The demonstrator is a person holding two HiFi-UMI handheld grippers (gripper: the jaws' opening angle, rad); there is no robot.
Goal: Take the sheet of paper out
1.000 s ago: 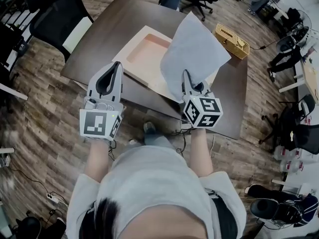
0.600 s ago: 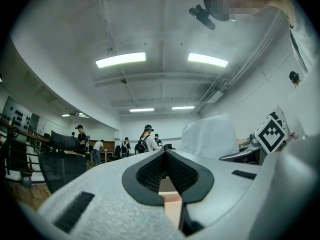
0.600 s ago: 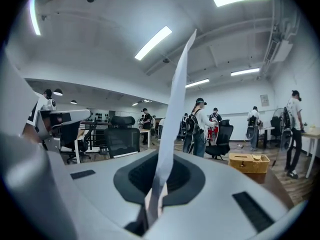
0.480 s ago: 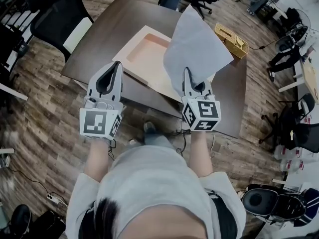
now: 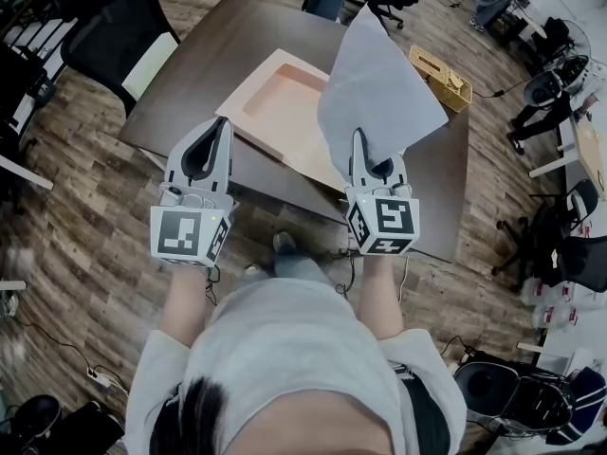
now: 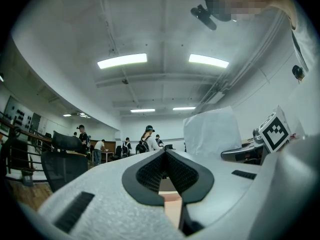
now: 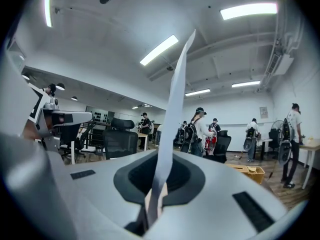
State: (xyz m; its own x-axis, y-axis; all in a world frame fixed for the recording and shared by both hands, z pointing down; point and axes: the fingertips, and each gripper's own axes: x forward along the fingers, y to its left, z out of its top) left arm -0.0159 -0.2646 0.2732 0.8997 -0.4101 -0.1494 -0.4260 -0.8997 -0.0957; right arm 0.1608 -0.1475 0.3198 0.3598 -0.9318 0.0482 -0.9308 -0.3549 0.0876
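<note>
A white sheet of paper (image 5: 379, 88) stands upright in the air over the table, pinched by its lower edge in my right gripper (image 5: 358, 138). In the right gripper view the sheet (image 7: 175, 99) runs edge-on out of the shut jaws of the right gripper (image 7: 161, 170). Under it lies an open pinkish-beige box (image 5: 280, 98) on the dark table (image 5: 199, 55). My left gripper (image 5: 225, 123) hovers at the table's near edge, left of the box, shut and empty. The left gripper view shows its own tips (image 6: 165, 153) together and the sheet (image 6: 210, 131) to the right.
A yellow basket (image 5: 441, 76) sits at the table's far right corner. Black office chairs (image 5: 114, 27) stand around the table on the wood floor. Several people (image 7: 200, 129) stand in the room's background, far from the table.
My right gripper has risen a little and rolled slightly, carrying the sheet higher above the box. The left gripper has stayed where it was.
</note>
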